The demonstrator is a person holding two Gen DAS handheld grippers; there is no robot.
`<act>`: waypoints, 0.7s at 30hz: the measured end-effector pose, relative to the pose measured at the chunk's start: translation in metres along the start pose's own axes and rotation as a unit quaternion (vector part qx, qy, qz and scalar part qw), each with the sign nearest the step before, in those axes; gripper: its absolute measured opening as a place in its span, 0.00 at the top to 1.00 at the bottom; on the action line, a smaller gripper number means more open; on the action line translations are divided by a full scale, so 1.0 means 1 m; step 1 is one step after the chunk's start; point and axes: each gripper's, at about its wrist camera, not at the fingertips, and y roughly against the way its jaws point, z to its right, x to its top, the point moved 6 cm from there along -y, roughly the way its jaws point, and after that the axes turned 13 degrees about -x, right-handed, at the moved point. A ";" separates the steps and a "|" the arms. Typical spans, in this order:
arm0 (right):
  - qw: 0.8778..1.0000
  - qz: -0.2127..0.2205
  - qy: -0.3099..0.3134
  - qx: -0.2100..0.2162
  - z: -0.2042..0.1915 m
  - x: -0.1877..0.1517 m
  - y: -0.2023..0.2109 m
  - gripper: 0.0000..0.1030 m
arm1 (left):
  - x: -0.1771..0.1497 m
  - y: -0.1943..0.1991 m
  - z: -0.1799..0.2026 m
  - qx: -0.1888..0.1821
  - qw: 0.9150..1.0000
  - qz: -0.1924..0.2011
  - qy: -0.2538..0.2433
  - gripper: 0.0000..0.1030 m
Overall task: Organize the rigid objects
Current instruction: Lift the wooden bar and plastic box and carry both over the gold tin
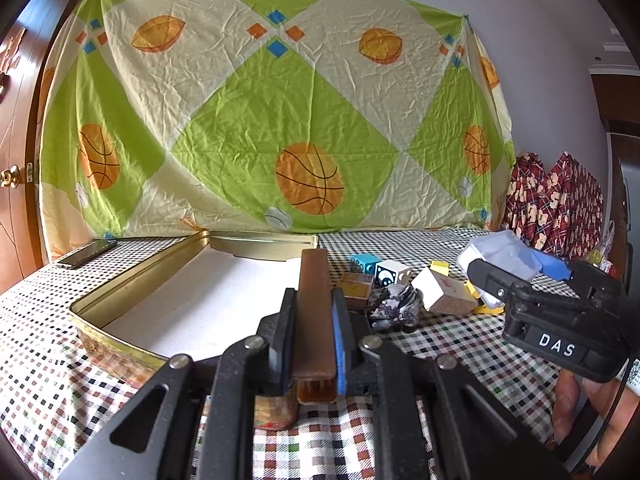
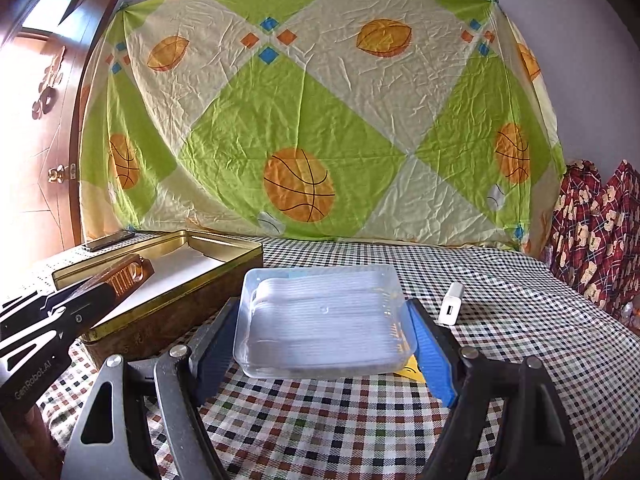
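Both fingers of the left gripper [image 1: 314,332] press on the sides of a long brown translucent plastic comb [image 1: 315,316], which it holds over the near edge of the open golden rectangular metal tin [image 1: 132,280]; the tin has a white bottom. Fingers of the right gripper [image 2: 324,344] stand wide apart and clamp a clear rectangular plastic box [image 2: 320,320] with white ribbed contents, above the checkered tablecloth [image 2: 320,420]. Just right of the tin, a small pile lies on the cloth: a blue cube [image 1: 365,265], a white cube with a dark face [image 1: 392,273], a white carton block [image 1: 440,292] and a grey crumpled lump [image 1: 394,308]. A white USB charger [image 2: 451,304] lies near the clear box. A dark phone [image 1: 86,254] rests behind the tin.
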 end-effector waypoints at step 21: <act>0.999 -0.002 0.030 0.033 -0.031 -0.001 0.007 0.21 | -0.001 0.012 -0.026 0.021 1.000 0.007 0.016 0.87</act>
